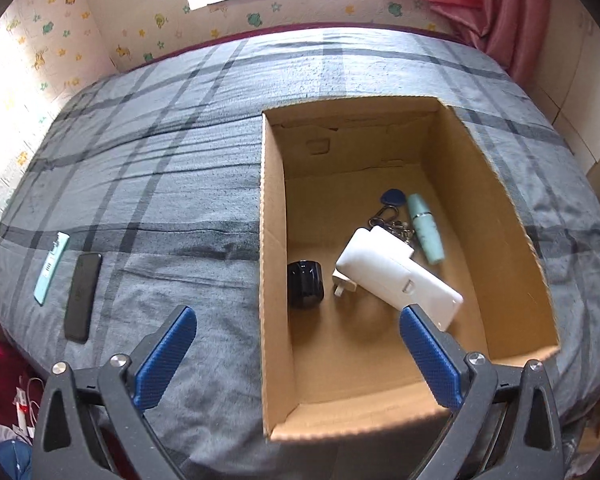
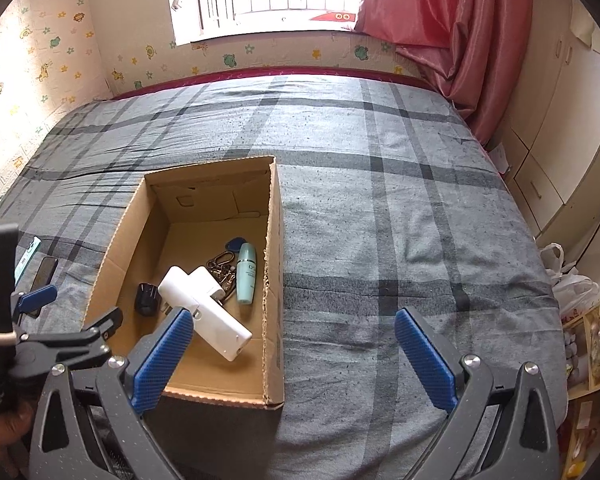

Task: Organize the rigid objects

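Hovering between picks: my left hand-held gripper (image 1: 298,330) wide, empty; right hand-held gripper (image 2: 294,332) same. Cardboard box (image 1: 274,280) part-filled. Next: left reaches black phone (image 1: 83,297), mint remote (image 1: 51,268) on bed (image 1: 160,184).

Open-topped box (image 1: 274,240), cluttered inside

My left tool (image 1: 298,330) is wide open over the cardboard box (image 1: 272,240); a black phone (image 1: 83,298) lies on the bed (image 1: 172,184)
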